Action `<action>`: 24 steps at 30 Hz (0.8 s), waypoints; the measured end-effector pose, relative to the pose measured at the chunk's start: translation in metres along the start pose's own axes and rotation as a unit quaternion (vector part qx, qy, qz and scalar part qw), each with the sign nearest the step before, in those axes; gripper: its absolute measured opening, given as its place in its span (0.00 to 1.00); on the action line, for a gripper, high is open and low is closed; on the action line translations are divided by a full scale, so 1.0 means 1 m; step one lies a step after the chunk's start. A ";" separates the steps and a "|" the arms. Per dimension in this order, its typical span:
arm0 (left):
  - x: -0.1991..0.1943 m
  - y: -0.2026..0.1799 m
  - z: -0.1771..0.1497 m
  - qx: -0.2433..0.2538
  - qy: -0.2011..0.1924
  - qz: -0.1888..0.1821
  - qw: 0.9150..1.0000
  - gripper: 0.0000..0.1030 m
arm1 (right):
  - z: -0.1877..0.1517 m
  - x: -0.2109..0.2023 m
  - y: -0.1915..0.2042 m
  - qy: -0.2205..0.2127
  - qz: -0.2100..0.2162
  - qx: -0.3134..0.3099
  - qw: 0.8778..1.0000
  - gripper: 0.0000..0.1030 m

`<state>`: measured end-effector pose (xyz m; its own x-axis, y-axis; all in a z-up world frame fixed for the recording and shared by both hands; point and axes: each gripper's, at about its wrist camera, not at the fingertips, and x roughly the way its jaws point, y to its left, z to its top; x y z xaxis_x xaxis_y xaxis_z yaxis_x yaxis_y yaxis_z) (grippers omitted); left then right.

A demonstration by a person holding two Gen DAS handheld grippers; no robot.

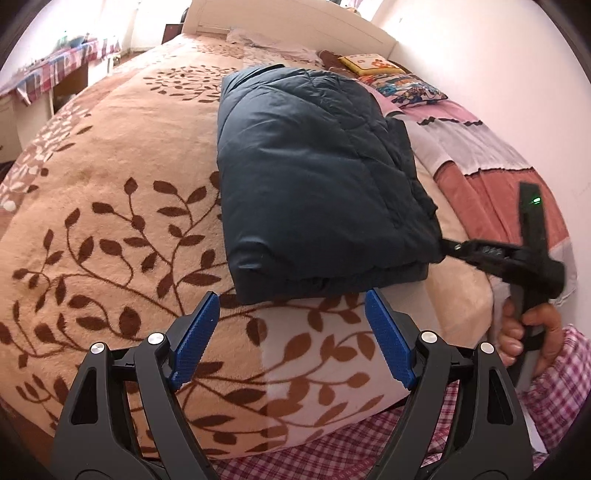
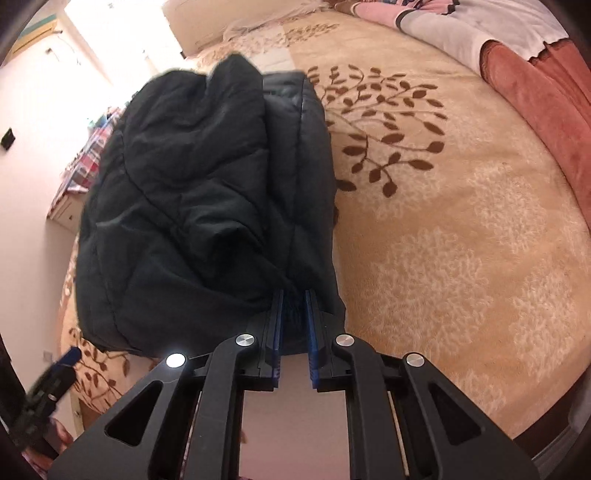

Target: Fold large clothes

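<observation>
A dark navy padded jacket lies folded into a thick bundle on the beige leaf-patterned blanket. In the left wrist view, my left gripper is open just short of the bundle's near edge, with nothing between its blue pads. My right gripper reaches in from the right and pinches the bundle's near right corner. In the right wrist view the same gripper is shut on a fold of the jacket, with dark fabric squeezed between the pads. The left gripper shows blurred at lower left.
The bed's far right side holds patterned pillows and a pink and rust quilt against the wall. A white headboard closes the far end. A desk under a plaid cloth stands left. A person's hand holds the right gripper's handle.
</observation>
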<state>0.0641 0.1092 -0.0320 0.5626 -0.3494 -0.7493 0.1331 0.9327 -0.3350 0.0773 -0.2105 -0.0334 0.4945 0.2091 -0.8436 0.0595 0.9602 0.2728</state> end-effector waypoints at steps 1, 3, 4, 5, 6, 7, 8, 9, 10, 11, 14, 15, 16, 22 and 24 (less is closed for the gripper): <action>-0.001 -0.002 -0.001 0.000 -0.002 0.003 1.000 0.78 | -0.001 -0.005 0.002 -0.006 0.001 0.000 1.000 0.12; -0.002 -0.005 -0.005 -0.004 -0.005 0.013 1.000 0.78 | -0.007 -0.021 0.008 -0.023 -0.003 -0.007 1.000 0.12; -0.001 -0.007 -0.007 -0.007 -0.003 0.017 1.000 0.78 | -0.013 -0.028 0.011 -0.030 -0.006 -0.013 0.999 0.12; -0.001 -0.008 -0.009 -0.010 -0.002 0.021 1.000 0.78 | -0.017 -0.033 0.014 -0.033 -0.007 -0.017 0.999 0.12; -0.001 -0.010 -0.012 -0.016 -0.001 0.028 0.999 0.78 | -0.023 -0.038 0.017 -0.034 -0.008 -0.021 0.999 0.12; -0.001 -0.011 -0.015 -0.020 -0.001 0.034 0.999 0.78 | -0.032 -0.042 0.021 -0.031 -0.007 -0.028 0.999 0.12; -0.001 -0.013 -0.018 -0.025 -0.001 0.042 0.999 0.78 | -0.038 -0.043 0.024 -0.027 -0.008 -0.033 0.999 0.12; -0.002 -0.015 -0.021 -0.030 0.001 0.051 0.998 0.78 | -0.046 -0.045 0.027 -0.023 -0.011 -0.040 0.999 0.12; -0.002 -0.017 -0.024 -0.031 0.002 0.057 0.998 0.78 | -0.055 -0.046 0.031 -0.019 -0.012 -0.048 0.999 0.12; -0.003 -0.019 -0.026 -0.032 0.003 0.064 0.997 0.78 | -0.062 -0.047 0.033 -0.016 -0.012 -0.053 0.998 0.12; -0.004 -0.030 -0.035 -0.021 0.009 0.096 0.995 0.78 | -0.087 -0.046 0.037 -0.004 -0.009 -0.056 0.998 0.12; -0.005 -0.032 -0.037 -0.017 0.009 0.103 0.995 0.78 | -0.094 -0.046 0.038 0.002 -0.004 -0.055 0.998 0.12; -0.006 -0.038 -0.042 -0.010 0.006 0.115 0.993 0.78 | -0.103 -0.045 0.038 0.009 0.001 -0.053 0.999 0.12; -0.012 -0.057 -0.056 -0.002 0.005 0.147 0.989 0.78 | -0.135 -0.038 0.037 0.028 -0.004 -0.062 0.998 0.12; -0.014 -0.062 -0.061 0.001 0.007 0.153 0.988 0.78 | -0.142 -0.037 0.040 0.034 -0.008 -0.075 0.997 0.12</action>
<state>-0.0016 0.0514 -0.0352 0.5651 -0.0521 -0.8234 -0.0402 0.9951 -0.0905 -0.0618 -0.1534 -0.0568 0.4347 0.2008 -0.8779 -0.0661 0.9793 0.1913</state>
